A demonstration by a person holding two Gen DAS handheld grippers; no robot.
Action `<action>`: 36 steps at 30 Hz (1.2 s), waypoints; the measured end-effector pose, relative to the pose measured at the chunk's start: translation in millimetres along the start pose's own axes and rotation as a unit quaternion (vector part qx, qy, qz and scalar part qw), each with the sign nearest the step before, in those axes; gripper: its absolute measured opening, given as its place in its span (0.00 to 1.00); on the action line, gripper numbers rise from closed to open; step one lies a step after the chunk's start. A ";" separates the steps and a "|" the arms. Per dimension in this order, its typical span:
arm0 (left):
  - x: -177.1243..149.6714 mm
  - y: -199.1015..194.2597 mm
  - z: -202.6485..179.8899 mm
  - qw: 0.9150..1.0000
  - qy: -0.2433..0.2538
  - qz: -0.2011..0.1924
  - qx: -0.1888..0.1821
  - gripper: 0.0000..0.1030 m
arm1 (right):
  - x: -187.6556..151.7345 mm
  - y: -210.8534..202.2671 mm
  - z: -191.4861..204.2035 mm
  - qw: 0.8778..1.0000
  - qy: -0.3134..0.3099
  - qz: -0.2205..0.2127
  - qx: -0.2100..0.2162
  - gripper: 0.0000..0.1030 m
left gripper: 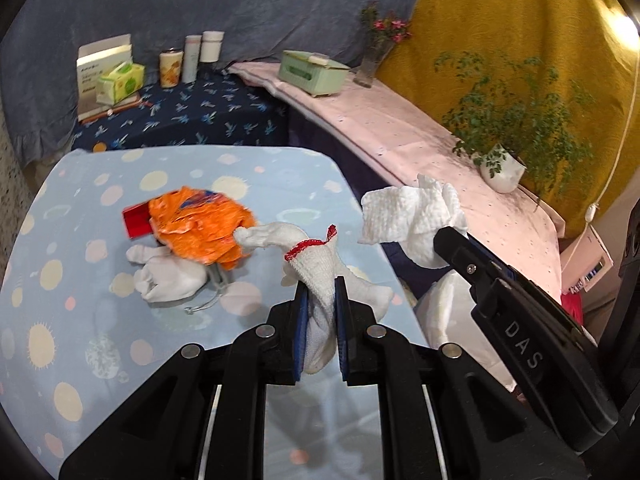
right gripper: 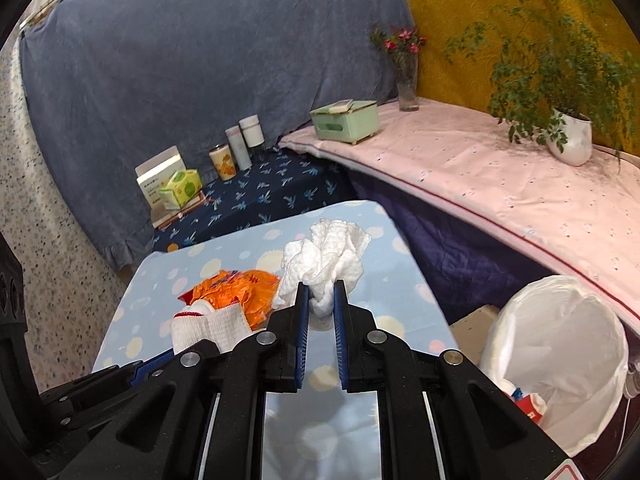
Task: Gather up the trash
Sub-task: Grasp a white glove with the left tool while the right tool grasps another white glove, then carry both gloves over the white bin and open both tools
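The left gripper [left gripper: 320, 296] was clamped on a white glove with a red cuff [left gripper: 316, 264], held above the tabletop [left gripper: 80, 352]. The right gripper [right gripper: 321, 300] pinched a crumpled white paper towel [right gripper: 328, 252], also lifted. An orange wrapper [left gripper: 200, 228] and another white glove [left gripper: 168, 276] lay on the tabletop, while a white-lined bin [right gripper: 560, 344] stood beside it.

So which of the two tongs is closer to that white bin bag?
The right. The right tongs, shut on a crumpled paper towel, hang at the table edge beside the white bin bag. The left tongs, clamping a white glove, sit farther over the table.
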State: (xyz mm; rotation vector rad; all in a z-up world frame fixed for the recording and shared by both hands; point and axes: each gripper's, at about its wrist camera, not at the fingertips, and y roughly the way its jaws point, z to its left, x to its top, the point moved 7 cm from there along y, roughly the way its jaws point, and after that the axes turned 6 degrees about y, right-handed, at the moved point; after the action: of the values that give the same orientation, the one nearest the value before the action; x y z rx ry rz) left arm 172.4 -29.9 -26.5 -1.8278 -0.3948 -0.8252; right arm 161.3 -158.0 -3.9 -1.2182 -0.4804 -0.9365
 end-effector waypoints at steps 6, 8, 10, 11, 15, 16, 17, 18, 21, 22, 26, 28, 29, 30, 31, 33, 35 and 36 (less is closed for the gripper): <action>9.5 -4.3 -46.4 0.999 0.036 -0.011 -0.018 0.12 | 11.5 -26.5 -33.1 0.999 0.020 -0.025 -0.016 0.11; 11.3 -5.2 -60.6 0.998 0.048 -0.014 -0.023 0.12 | 15.1 -34.8 -46.0 0.999 0.029 -0.032 -0.021 0.11; 12.3 -6.2 -77.0 0.998 0.061 -0.017 -0.029 0.12 | 17.3 -42.1 -58.1 0.998 0.036 -0.038 -0.027 0.11; 12.9 -6.4 -84.3 0.997 0.066 -0.017 -0.031 0.12 | 18.5 -46.4 -65.2 0.998 0.041 -0.041 -0.030 0.11; 13.6 -4.2 -112.4 0.995 0.086 -0.016 -0.045 0.12 | 21.5 -61.0 -91.1 0.996 0.056 -0.052 -0.043 0.11; 13.4 -3.5 -119.1 0.995 0.091 -0.016 -0.048 0.12 | 21.6 -63.9 -98.1 0.996 0.060 -0.054 -0.047 0.11; 13.2 -2.5 -125.4 0.994 0.097 -0.015 -0.051 0.12 | 21.9 -65.7 -103.7 0.995 0.064 -0.056 -0.050 0.11; 12.3 -1.1 -133.2 0.993 0.103 -0.014 -0.053 0.12 | 21.7 -68.6 -111.6 0.994 0.069 -0.057 -0.054 0.11; 9.5 3.2 -153.9 0.991 0.118 -0.010 -0.063 0.12 | 19.7 -75.7 -133.0 0.993 0.083 -0.061 -0.065 0.11; 8.4 5.0 -160.6 0.990 0.123 -0.009 -0.066 0.12 | 19.2 -77.9 -140.9 0.992 0.087 -0.062 -0.069 0.11; 4.4 15.2 -188.4 0.987 0.143 0.000 -0.077 0.12 | 16.0 -83.8 -169.6 0.989 0.104 -0.064 -0.086 0.11; 1.8 20.9 -201.4 0.985 0.149 0.006 -0.085 0.12 | 13.8 -85.6 -183.1 0.987 0.114 -0.064 -0.095 0.11; 0.6 23.9 -207.7 0.984 0.153 0.009 -0.089 0.12 | 12.1 -86.8 -191.5 0.986 0.121 -0.064 -0.099 0.11; -0.3 26.0 -213.1 0.983 0.156 0.011 -0.092 0.12 | 11.1 -87.6 -197.6 0.985 0.125 -0.064 -0.103 0.11; -1.4 28.5 -218.6 0.983 0.159 0.013 -0.095 0.12 | 9.7 -88.4 -204.7 0.984 0.130 -0.063 -0.107 0.11; -3.5 33.2 -229.3 0.981 0.166 0.017 -0.100 0.12 | 7.0 -89.8 -216.5 0.982 0.139 -0.063 -0.113 0.11; -5.1 38.0 -238.6 0.980 0.169 0.021 -0.105 0.12 | 3.0 -90.8 -227.3 0.980 0.146 -0.062 -0.118 0.11; -6.1 40.7 -241.9 0.979 0.171 0.024 -0.108 0.12 | 1.2 -90.7 -232.2 0.979 0.150 -0.061 -0.121 0.11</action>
State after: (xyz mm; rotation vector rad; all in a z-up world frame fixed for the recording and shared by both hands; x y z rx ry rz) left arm 107.4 -265.6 -5.7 -1.8377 -0.0412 -1.1605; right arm 51.0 -380.7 -23.4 -1.2463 -0.2049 -1.2898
